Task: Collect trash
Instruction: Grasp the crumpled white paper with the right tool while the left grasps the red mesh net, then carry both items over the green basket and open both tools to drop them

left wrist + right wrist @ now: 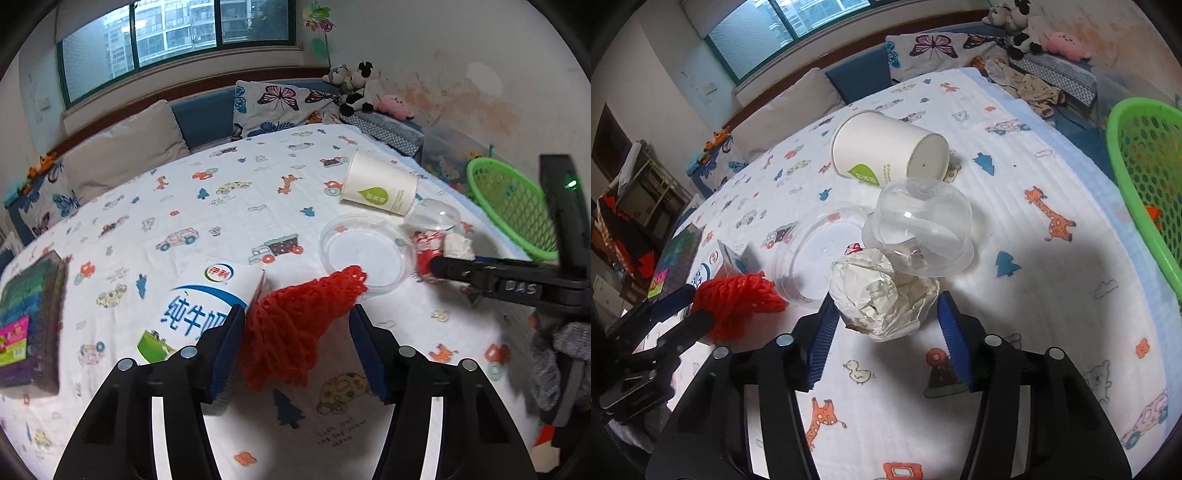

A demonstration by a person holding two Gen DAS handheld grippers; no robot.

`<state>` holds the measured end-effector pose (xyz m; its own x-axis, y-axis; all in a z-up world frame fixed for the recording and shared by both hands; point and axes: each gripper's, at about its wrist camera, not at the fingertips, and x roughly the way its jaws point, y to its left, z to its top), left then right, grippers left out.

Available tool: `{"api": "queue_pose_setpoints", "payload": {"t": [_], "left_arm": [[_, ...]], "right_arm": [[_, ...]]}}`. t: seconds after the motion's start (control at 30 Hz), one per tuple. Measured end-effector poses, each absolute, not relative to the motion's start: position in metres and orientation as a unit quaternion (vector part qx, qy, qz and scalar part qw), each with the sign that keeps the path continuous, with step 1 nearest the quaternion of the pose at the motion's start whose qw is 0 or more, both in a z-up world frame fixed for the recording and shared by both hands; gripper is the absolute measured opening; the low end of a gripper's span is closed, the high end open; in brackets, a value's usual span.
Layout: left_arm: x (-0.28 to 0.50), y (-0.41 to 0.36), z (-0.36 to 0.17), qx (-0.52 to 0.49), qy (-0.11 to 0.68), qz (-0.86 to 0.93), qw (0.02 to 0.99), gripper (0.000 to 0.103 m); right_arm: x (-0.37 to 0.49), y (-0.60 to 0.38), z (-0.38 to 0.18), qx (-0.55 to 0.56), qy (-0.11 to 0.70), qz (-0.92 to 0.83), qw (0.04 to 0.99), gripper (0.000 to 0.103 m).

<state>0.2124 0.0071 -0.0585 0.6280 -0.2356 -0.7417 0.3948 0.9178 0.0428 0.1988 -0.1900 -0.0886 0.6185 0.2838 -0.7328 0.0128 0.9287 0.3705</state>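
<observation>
My left gripper (pixel 297 328) is open with a red mesh net (pixel 295 325) lying between its jaws on the bed sheet; the net also shows in the right wrist view (pixel 737 302). A milk carton (pixel 201 306) lies at its left. My right gripper (pixel 884 317) is open around a crumpled white paper ball (pixel 879 295), which also shows in the left wrist view (pixel 458 247). Beyond lie a clear plastic lid (pixel 809 254), a clear dome cup (pixel 923 236) and a tipped white paper cup (pixel 886 147). A green basket (pixel 1148 170) stands at the right.
A dark folded item with a pink label (pixel 29 325) lies at the left of the bed. Pillows (pixel 122 151) and plush toys (pixel 354 85) line the headboard and wall. A small red wrapper (pixel 428 247) lies by the paper ball.
</observation>
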Motion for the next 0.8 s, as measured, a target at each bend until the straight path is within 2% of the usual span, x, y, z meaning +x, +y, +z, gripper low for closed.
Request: {"api": "queue_pose_setpoints", "payload": {"t": [0.1,0.37,0.57,0.8], "left_arm": [[0.212,0.002,-0.062,0.122,0.389,-0.168,0.898,0.051],[0.206,-0.005,-0.067,0.153,0.376,-0.136,0.904,0.027],[0.194,-0.003,-0.056,0.119,0.382,-0.138,0.906,0.021],[0.172,-0.006,-0.040,0.066,0.387,-0.158,0.906,0.021]], "right_arm": [[0.192,-0.190,-0.087,0.175,0.427,0.081,0.883,0.051],[0.162,-0.199,-0.075,0.178,0.416,0.096,0.887,0.051],[0.138,-0.209,-0.065,0.178,0.407,0.113,0.889,0.051],[0.112,-0.231,-0.054,0.171,0.392,0.116,0.896,0.051]]}}
